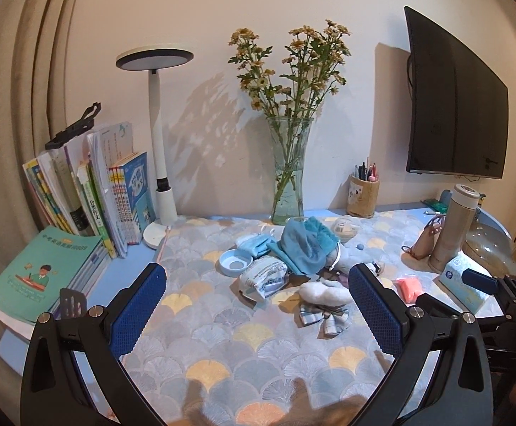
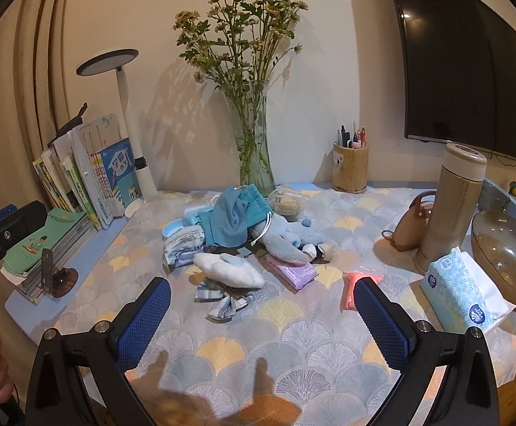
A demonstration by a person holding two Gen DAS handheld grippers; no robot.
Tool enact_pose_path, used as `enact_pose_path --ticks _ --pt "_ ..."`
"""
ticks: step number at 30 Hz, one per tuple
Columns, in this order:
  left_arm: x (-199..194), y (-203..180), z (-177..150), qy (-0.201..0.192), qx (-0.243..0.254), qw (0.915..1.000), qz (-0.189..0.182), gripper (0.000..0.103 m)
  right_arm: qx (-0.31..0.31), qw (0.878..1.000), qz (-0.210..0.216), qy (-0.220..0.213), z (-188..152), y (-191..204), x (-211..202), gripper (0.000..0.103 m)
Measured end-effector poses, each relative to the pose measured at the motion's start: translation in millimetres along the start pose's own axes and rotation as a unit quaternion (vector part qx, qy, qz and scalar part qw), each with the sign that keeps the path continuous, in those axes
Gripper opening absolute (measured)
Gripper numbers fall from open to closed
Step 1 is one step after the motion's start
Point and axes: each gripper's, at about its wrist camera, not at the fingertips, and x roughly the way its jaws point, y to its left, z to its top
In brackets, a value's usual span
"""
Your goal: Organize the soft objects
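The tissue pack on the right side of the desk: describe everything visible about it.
The tissue pack is a soft plastic-wrapped block, pale blue with a small white flower print and a round dark-blue logo on its near end. It lies on its side, angled, on the fan-patterned cloth, in front of the glass bowl and beside the beige flask. Neither gripper touches it.

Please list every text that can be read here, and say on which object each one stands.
"作文": cover of the blue upright book.
Title on the green workbook: Chinese, too blurred to read.
Tissue pack logo: too small.
Printed packet: unreadable.
Thermos lettering: unreadable.
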Motion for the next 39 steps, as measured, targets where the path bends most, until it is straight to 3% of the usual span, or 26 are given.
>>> enact_pose_path --ticks 39 --pt "29 24 -12 0.038 -0.010 0.9992 -0.009 0.102 0.006 0.999 0.014 0.041 -8 12 28 0.103"
